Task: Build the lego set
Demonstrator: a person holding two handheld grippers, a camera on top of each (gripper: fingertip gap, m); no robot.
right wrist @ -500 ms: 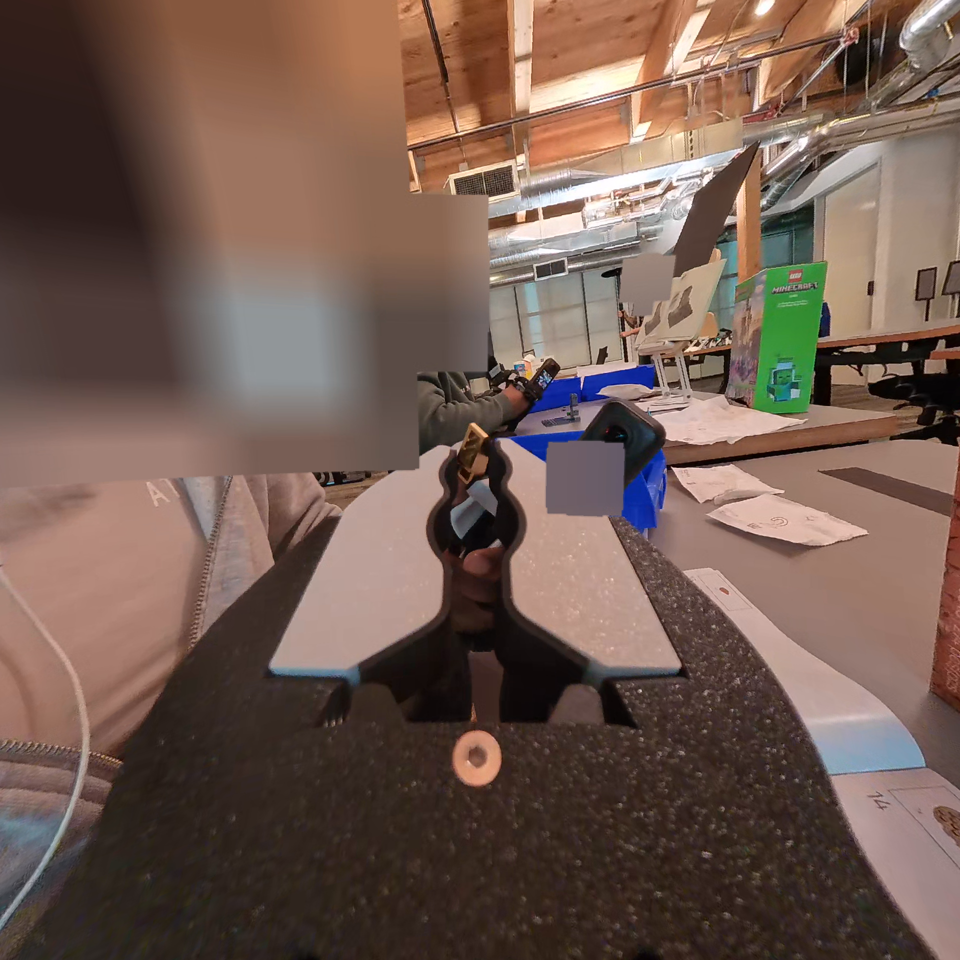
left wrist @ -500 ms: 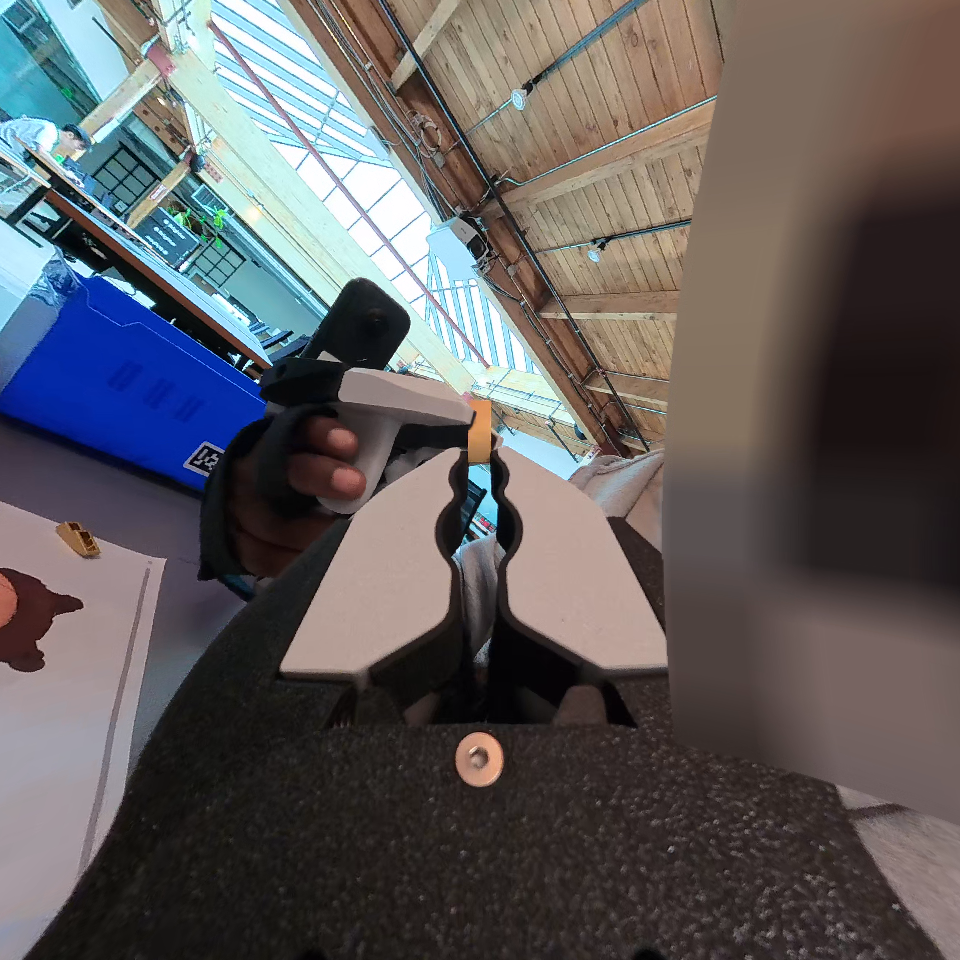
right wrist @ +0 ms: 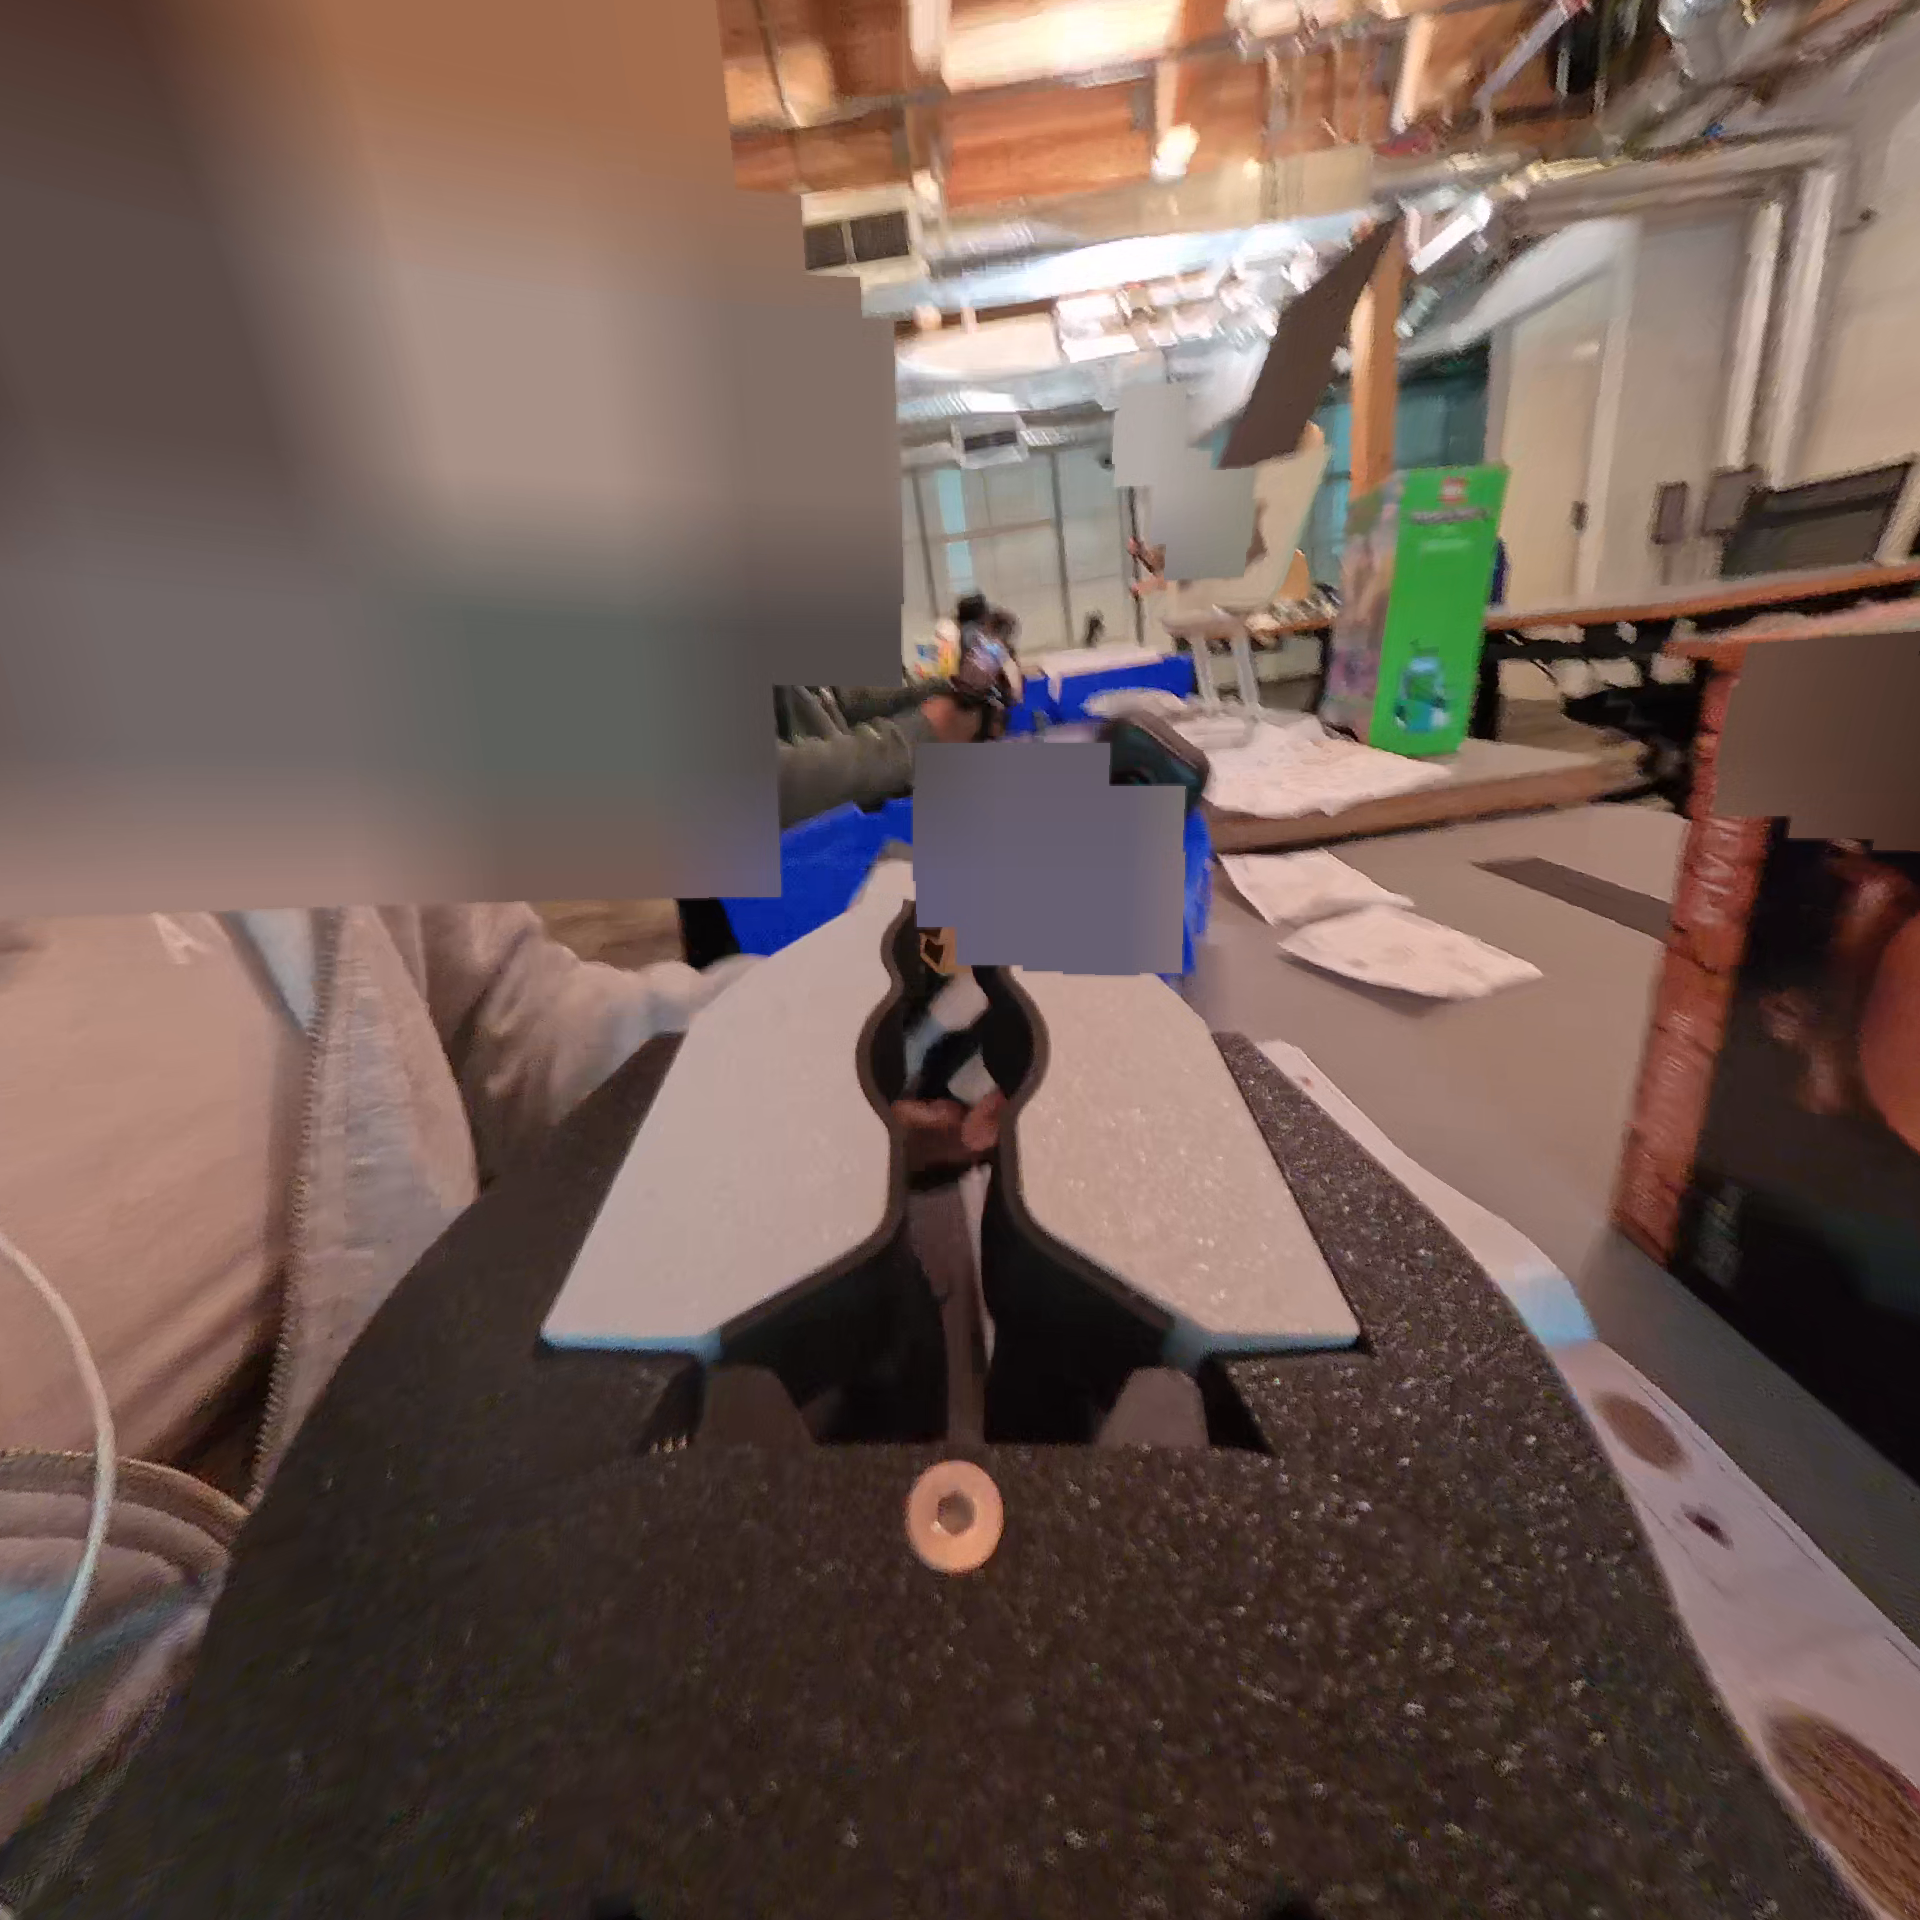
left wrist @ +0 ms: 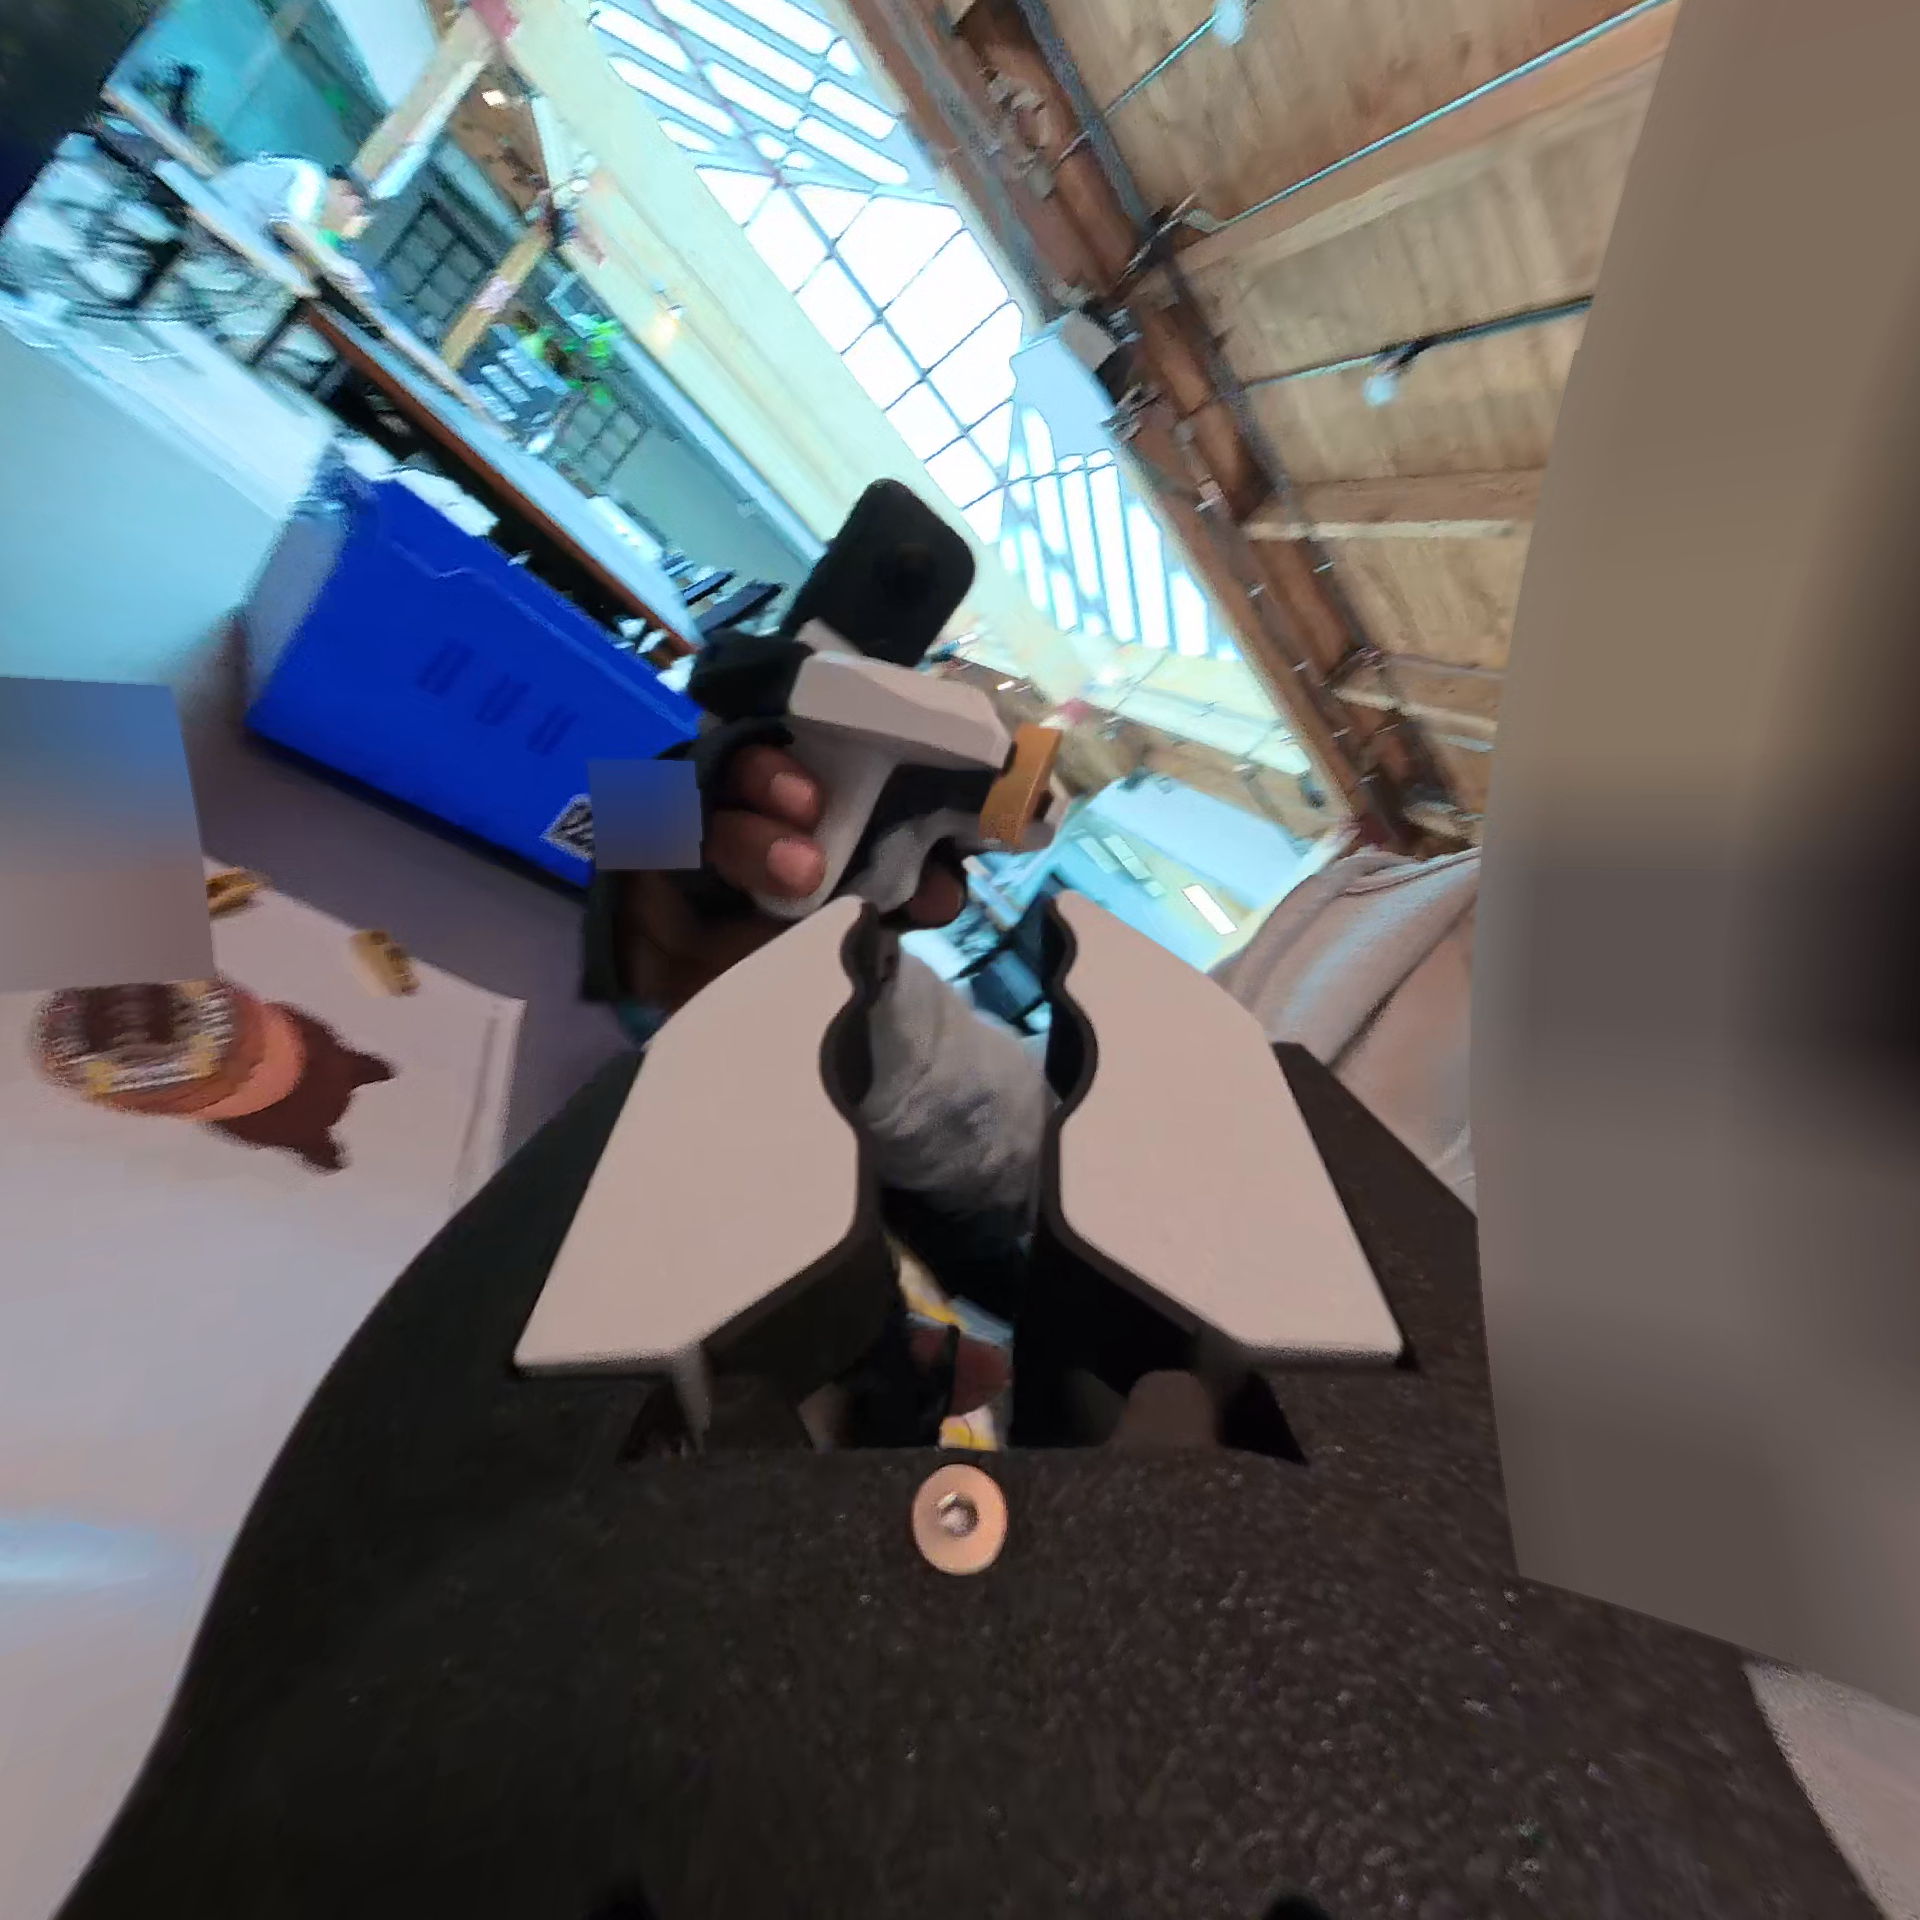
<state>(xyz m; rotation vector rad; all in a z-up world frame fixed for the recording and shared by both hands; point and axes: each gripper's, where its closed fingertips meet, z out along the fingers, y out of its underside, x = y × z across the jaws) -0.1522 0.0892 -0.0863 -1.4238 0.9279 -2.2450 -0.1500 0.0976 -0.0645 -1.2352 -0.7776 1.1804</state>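
Left gripper [left wrist: 961, 920]: jaws apart, a clear gap between the tips, nothing between them. It points up toward the wooden ceiling, tilted.

Right gripper [left wrist: 1013, 784] shows in the left wrist view at about 12 o'clock of the left tips, held by a hand [left wrist: 769, 831]. It pinches a tan brick [left wrist: 1020, 781] at its tip; the brick sticks out to the 3 o'clock side of the gripper's white body. Brick and left tips are near but apart.

Right wrist view: the right gripper's own jaws are narrow, tips close together, with a small tan piece just visible between them at 12 o'clock, partly under a mosaic patch. That matches the brick seen from the other side.

Other stuff, left wrist view:
- Instruction sheet [left wrist: 260, 1195] at 9 o'clock on the grey table [left wrist: 416, 904], blurred brown print on it.
- Two small tan pieces [left wrist: 382, 958] at the sheet's far edge; shape too blurred to tell.
- Blue bin [left wrist: 447, 675] at 10 o'clock behind the sheet.

Right wrist view:
- Green box [right wrist: 1429, 613] at 2 o'clock on a far table.
- Dark box with a brown edge [right wrist: 1787, 1060] at 3 o'clock, standing upright on the grey table.
- Grey hoodie [right wrist: 208, 1143] at 9 o'clock.
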